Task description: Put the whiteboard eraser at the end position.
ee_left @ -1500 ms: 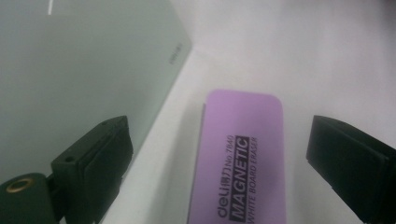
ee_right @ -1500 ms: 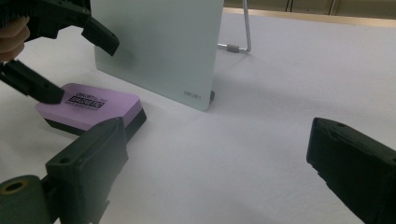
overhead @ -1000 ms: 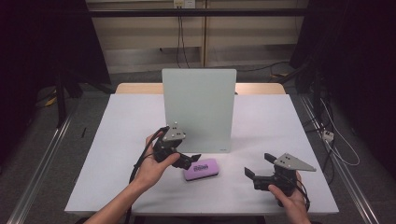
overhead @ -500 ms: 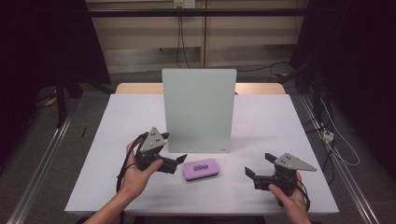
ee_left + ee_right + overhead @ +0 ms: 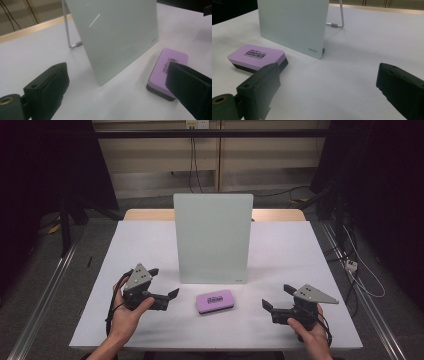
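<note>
Purple eraser (image 5: 215,301) flat on white worktop (image 5: 280,250), just before upright glass board (image 5: 212,237), nothing on it, left claw (image 5: 164,285) gaping and empty near its left, right claw (image 5: 276,298) gaping, empty, farther right

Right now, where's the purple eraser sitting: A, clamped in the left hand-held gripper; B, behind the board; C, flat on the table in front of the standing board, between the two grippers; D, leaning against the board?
C: the purple eraser lies flat on the table just in front of the standing board, apart from it, with the left hand-held gripper and the right hand-held gripper open on either side.
</note>
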A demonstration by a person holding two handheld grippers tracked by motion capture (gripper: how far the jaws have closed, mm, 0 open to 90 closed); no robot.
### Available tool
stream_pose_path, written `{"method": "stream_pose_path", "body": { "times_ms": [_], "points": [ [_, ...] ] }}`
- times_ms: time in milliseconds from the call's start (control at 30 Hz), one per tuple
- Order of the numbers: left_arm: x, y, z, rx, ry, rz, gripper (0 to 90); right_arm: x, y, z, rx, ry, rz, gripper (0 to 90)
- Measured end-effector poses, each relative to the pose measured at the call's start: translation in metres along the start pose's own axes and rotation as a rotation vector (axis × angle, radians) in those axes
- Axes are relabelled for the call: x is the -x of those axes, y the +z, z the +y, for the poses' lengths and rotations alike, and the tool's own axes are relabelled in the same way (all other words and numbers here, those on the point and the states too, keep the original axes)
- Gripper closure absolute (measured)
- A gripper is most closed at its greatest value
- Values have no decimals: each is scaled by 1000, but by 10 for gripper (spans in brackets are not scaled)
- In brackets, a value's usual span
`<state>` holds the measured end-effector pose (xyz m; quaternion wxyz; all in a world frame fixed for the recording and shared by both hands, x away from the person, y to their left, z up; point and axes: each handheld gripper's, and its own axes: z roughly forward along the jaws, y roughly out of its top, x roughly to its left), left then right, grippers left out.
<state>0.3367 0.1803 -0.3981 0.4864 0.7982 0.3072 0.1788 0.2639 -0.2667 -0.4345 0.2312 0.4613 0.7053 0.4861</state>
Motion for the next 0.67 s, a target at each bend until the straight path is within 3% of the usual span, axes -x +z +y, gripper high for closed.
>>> {"method": "stream_pose_path", "body": {
  "times_ms": [100,167,367,467,567,667],
  "points": [
    [-2,-6,-7,1,-15,19,49,0,0,0,2,-1,-1,51],
    [-3,-10,-14,15,-51,28,49,0,0,0,1,0,-4,51],
    [-1,-15,-30,9,-65,68,49,0,-1,0,-2,0,-5,51],
    [3,-14,-35,10,-96,31,51,0,-1,0,-1,2,-15,52],
    [1,-16,-35,13,-91,50,56,1,-1,0,1,15,-13,55],
    [-4,-16,-39,13,-138,53,51,1,1,0,-1,13,-17,56]
  ]
}}
